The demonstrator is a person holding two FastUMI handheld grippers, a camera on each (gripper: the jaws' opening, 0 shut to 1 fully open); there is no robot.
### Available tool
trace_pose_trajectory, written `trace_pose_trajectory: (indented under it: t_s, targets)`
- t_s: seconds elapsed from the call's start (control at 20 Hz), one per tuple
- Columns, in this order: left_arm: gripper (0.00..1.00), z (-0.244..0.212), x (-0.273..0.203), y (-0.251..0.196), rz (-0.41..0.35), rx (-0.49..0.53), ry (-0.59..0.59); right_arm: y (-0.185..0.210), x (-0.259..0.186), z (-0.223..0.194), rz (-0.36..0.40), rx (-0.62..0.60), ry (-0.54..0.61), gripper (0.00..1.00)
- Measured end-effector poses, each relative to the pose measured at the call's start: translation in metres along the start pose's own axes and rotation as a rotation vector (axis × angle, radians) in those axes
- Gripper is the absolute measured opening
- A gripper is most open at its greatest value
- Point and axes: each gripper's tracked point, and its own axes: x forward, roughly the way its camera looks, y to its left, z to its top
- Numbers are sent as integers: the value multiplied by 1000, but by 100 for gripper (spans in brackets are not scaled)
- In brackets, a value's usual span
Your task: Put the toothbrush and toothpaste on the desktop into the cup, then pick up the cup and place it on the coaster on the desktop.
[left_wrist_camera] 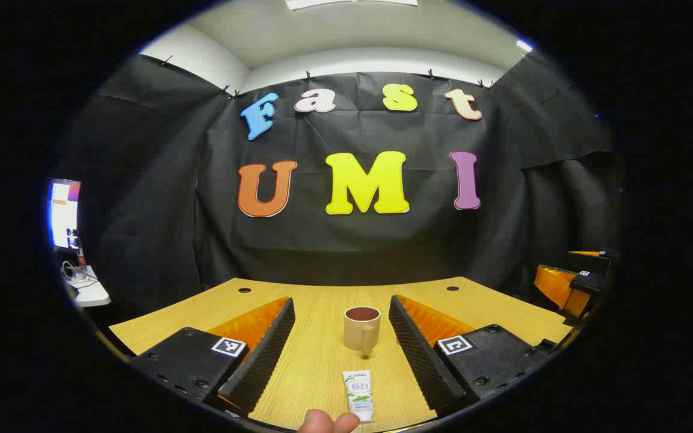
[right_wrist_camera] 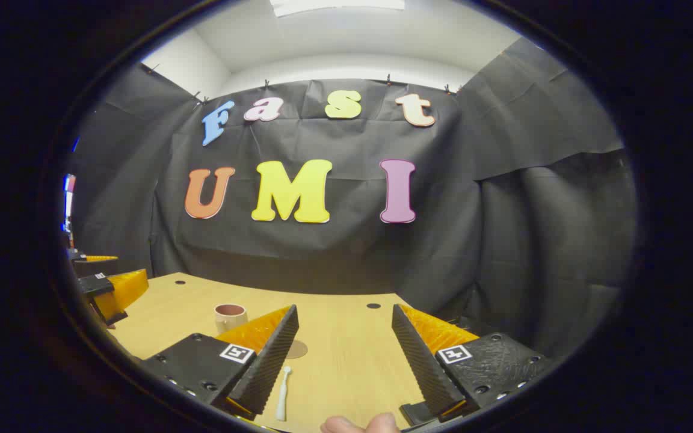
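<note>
A: Pale wood is what you have under you: the desk (left_wrist_camera: 322, 361) runs out ahead of both tools. What sits between your left fingers?

B: Your left hand-held gripper (left_wrist_camera: 341, 346) is spread wide and pinches nothing. In the left gripper view the cup (left_wrist_camera: 362, 328) stands upright on the desk between the two fingers, its handle turned toward you. The toothpaste (left_wrist_camera: 358, 395) lies flat just nearer than the cup, apart from it, with your fingertip (left_wrist_camera: 328, 423) at its near end.

A: And your right side?

B: Your right hand-held gripper (right_wrist_camera: 344, 355) is spread just as wide and holds nothing. In the right gripper view the toothbrush (right_wrist_camera: 283, 394) lies flat on the desk just beside the inner edge of the left-hand finger. The coaster (right_wrist_camera: 297, 349), a round brown disc, lies flat a little farther out, partly hidden by that finger. The cup (right_wrist_camera: 230, 317) stands beyond the finger, well apart from the coaster.

A: Can you see your other tool?

B: Yes, each view catches it at the edge of the picture, over the desk's side.
</note>
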Motion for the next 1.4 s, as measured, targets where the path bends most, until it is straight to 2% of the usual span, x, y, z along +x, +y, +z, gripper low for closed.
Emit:
trace_pose_trajectory:
  t_s: [1.15, 1.4]
  targets:
    - [99, -10, -5, -10, -25, 4, 54, -1, -3, -5, 1, 14, 11, 95]
    - [99, -34, -6, -14, -55, -10, 153, -1, -2, -15, 15, 21, 48, 95]
